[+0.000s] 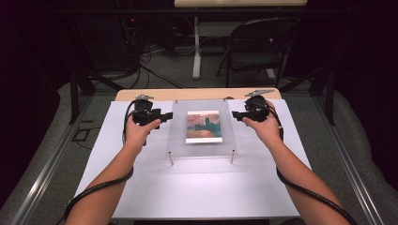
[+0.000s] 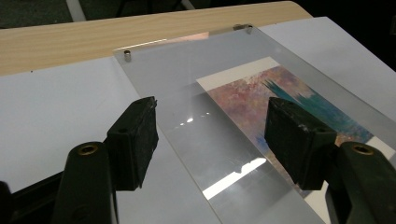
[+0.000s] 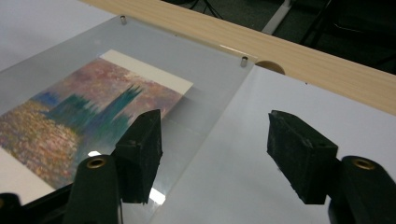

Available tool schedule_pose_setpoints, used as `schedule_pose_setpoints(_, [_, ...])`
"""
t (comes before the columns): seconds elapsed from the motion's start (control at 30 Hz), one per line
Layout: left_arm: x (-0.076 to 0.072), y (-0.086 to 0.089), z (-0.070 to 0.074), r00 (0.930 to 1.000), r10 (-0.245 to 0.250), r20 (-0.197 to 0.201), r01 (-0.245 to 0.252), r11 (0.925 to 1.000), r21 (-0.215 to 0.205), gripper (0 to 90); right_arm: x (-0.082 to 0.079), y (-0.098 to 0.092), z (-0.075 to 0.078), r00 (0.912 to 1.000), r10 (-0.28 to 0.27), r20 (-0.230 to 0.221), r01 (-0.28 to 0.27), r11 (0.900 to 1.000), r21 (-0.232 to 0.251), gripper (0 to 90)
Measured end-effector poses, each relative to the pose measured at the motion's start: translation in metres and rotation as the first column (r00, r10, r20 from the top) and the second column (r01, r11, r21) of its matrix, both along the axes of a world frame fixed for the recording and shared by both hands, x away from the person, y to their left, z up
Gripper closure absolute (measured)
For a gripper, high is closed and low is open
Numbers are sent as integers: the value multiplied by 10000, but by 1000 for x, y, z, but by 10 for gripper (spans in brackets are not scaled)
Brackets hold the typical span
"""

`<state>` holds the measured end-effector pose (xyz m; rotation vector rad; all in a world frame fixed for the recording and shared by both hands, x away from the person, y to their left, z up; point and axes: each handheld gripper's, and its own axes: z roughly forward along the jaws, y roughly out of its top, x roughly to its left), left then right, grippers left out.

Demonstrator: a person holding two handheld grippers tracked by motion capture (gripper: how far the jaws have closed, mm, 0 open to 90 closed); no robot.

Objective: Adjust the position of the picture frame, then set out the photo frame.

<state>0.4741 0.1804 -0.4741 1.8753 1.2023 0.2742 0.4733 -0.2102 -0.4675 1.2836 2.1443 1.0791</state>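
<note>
Both tongs you hold stand released: left tongs (image 1: 164, 115) and right tongs (image 1: 236, 115) flank the clear panel (image 1: 202, 140), each straddling a side edge without pressing it. That panel covers a painted print (image 1: 203, 126) mid-worktop (image 1: 197, 187), toward the far wooden edge. Beyond, a folding chair (image 1: 258, 47) stands on cable-strewn carpet.

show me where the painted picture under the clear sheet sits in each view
High view: the painted picture lies at table centre under the clear acrylic sheet, between both grippers.
Left gripper view: right of centre, partly behind the right-hand jaw.
Right gripper view: left half, behind the left-hand jaw.
Shared landmark: the sheet's far corner metal standoffs.
</note>
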Motion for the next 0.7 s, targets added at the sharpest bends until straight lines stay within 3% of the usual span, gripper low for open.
schedule_pose_setpoints(0.17, [10, -3, -9, 9994, 301, -185, -301, 9995, 7, 345, 12, 9, -4, 10000, -54, -45, 55, 9995, 312, 290])
schedule_pose_setpoints(0.37, [20, -7, -18, 9988, 316, -366, -313, 9995, 74, 345, 22, 14, -16, 9994, -220, -283, 239, 9974, 680, 286])
schedule_pose_setpoints(0.7, [35, -10, -25, 9972, 454, -598, -460, 9989, -77, 342, 35, 18, -25, 9985, -264, -490, 293, 9978, 601, 289])
